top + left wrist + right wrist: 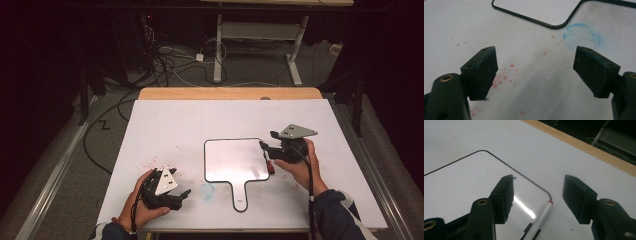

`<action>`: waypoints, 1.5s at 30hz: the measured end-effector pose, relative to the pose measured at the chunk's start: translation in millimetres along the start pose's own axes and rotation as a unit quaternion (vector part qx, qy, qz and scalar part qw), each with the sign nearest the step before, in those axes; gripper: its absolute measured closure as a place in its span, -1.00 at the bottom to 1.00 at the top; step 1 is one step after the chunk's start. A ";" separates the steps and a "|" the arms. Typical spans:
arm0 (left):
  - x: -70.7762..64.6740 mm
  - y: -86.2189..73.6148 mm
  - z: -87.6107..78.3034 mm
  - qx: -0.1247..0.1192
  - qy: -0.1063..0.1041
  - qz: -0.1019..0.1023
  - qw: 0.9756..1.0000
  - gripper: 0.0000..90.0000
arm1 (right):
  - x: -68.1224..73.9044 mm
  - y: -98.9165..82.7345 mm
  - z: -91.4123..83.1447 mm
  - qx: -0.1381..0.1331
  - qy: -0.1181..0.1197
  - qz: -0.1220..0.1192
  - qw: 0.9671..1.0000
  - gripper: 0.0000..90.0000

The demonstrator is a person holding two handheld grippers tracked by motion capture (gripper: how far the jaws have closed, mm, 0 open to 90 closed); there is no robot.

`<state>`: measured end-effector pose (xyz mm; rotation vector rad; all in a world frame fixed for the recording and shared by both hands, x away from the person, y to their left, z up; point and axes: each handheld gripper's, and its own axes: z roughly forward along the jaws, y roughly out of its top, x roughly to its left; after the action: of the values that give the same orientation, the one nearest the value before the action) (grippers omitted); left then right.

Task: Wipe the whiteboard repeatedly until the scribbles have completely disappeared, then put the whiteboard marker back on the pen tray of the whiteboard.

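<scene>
Centrally on the surface (165, 125), a thin, rigid, likely slippery whiteboard paddle (235, 160) lies flat, handle at 6 o'clock the best hold, marker (268, 165) at 3 o'clock beneath the wide-open right hand-held gripper (266, 146), left hand-held gripper (184, 195) equally wide.

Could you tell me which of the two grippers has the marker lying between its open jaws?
The right gripper: a white marker lies between its jaws at the whiteboard's edge. The left gripper has just stained table between its jaws.
</scene>
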<state>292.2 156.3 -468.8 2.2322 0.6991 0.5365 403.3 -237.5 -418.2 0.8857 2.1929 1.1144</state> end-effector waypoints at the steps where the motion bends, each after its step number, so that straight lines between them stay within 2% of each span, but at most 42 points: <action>1: -0.1 0.1 0.1 0.001 0.001 0.000 1.000 -0.59 | 0.0 0.3 -0.9 -0.002 -0.002 -0.001 1.000 -0.09; 7: 1.0 -1.1 1.7 0.004 0.002 -0.003 1.000 -0.59 | 0.9 1.6 -7.3 -0.012 -0.004 -0.004 1.000 -0.18; 11: 4.4 -0.2 3.2 -0.001 -0.001 -0.009 1.000 -0.59 | 0.6 3.2 -15.5 -0.024 -0.007 -0.006 1.000 -0.22; 12: 6.7 0.0 3.3 0.000 0.000 -0.002 1.000 -0.59 | 0.6 3.8 -17.6 -0.026 -0.009 -0.008 1.000 -0.23; 18: 8.1 -1.0 2.6 0.001 -0.003 -0.004 1.000 -0.59 | 3.8 6.4 -28.6 -0.043 -0.003 -0.015 0.999 -0.29; 21: 5.5 -0.8 2.4 0.000 -0.001 0.002 1.000 -0.59 | 8.3 5.7 -32.4 -0.043 0.007 -0.025 0.999 -0.34; 26: 5.0 -1.5 1.6 0.000 0.000 -0.002 1.000 -0.59 | 13.7 1.2 -42.1 -0.044 0.008 -0.032 0.998 -0.38; 28: 5.3 -2.0 1.2 0.000 0.001 -0.003 1.000 -0.59 | 15.8 -0.5 -46.9 -0.045 -0.003 -0.038 0.998 -0.39; 29: 5.5 -2.5 1.0 0.000 0.003 -0.005 1.000 -0.59 | 16.6 -1.9 -49.6 -0.048 -0.007 -0.039 0.998 -0.39; 31: 6.3 -3.2 0.0 0.004 0.007 -0.004 1.000 -0.59 | 17.1 -4.7 -54.6 -0.056 0.001 -0.043 0.998 -0.40; 34: 7.7 -2.2 -1.8 -0.002 0.011 -0.013 1.000 -0.59 | 18.3 -9.6 -62.4 -0.054 -0.012 -0.050 0.997 -0.41; 39: 7.3 1.0 -2.4 -0.008 0.018 -0.010 1.000 -0.59 | 18.6 -23.5 -74.6 -0.058 -0.016 -0.052 0.997 -0.43; 41: 7.1 1.1 -1.5 -0.006 0.019 -0.008 1.000 -0.59 | 19.3 -31.0 -78.4 -0.064 -0.029 -0.054 0.996 -0.43; 45: 7.9 2.4 1.2 -0.006 0.017 -0.007 1.000 -0.59 | 18.4 -45.9 -83.5 -0.069 -0.035 -0.050 0.996 -0.44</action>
<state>299.7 159.1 -466.4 2.2101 0.7254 0.5721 319.1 -285.8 -415.5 0.7370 2.0531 1.1537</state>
